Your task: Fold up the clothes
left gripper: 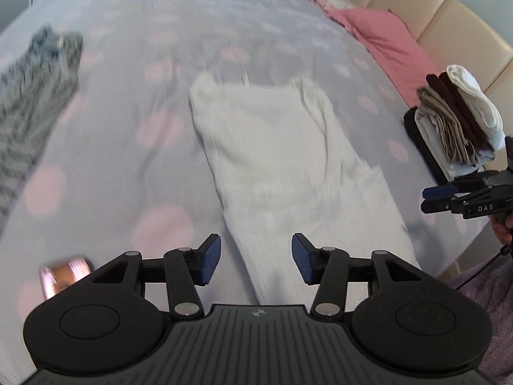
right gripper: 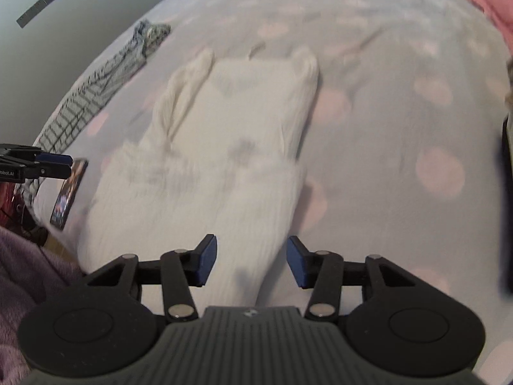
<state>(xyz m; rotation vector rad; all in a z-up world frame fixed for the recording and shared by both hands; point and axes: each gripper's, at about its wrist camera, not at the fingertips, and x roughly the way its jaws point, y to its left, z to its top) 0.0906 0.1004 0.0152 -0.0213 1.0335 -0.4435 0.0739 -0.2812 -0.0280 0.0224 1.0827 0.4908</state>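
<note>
Both claws wide open, holding nothing: left gripper (left gripper: 256,258) and right gripper (right gripper: 251,261) hover over white ribbed knit garment (left gripper: 272,160) spread flat on grey pink-dotted bedspread (left gripper: 144,64)

Garment (left gripper: 275,163) on bed (left gripper: 128,128); folded stack (left gripper: 458,122) right, phone (right gripper: 69,192) left.

Clothes stack (left gripper: 461,118) right; phone (right gripper: 69,192) left.

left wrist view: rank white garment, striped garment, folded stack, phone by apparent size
1. white garment, largest.
2. striped garment, cut off at the frame edge, so its true extent is unclear.
3. folded stack.
4. phone, smallest, partly hidden behind the left gripper.
</note>
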